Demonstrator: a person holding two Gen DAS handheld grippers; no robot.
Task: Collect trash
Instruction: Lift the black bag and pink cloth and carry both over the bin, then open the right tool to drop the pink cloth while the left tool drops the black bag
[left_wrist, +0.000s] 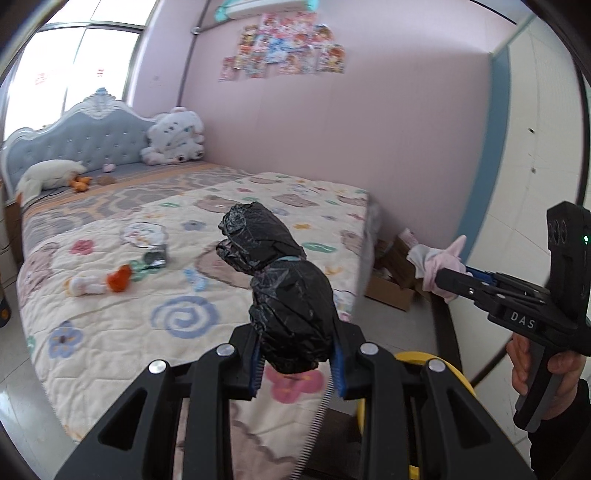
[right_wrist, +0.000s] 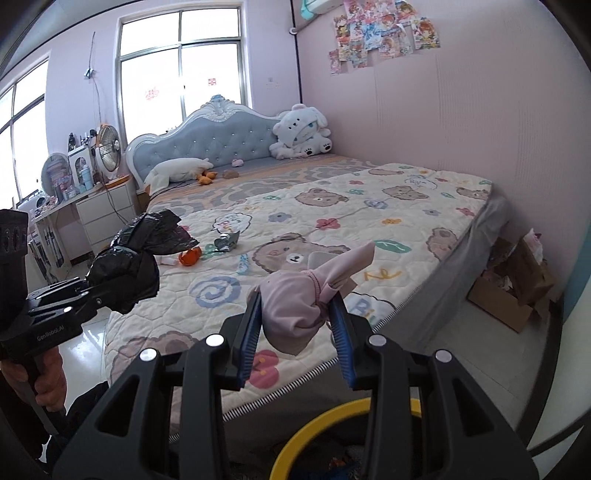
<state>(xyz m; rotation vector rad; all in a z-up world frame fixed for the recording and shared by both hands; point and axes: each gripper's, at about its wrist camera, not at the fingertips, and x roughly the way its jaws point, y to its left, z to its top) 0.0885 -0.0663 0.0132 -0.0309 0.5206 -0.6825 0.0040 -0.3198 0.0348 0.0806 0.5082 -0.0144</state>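
We have the left gripper (left_wrist: 297, 363) with jaws clamped on a crumpled black plastic bag (left_wrist: 280, 284), held up over the foot of the bed (right_wrist: 388, 221). Right gripper (right_wrist: 297, 338) jaws are closed on a bunched pink cloth (right_wrist: 306, 299), also above the bed's near edge. A yellow-rimmed bin (right_wrist: 332, 417) sits just below both. More litter on the quilt: silver wrapper (right_wrist: 226, 240) and an orange piece (right_wrist: 190, 255).
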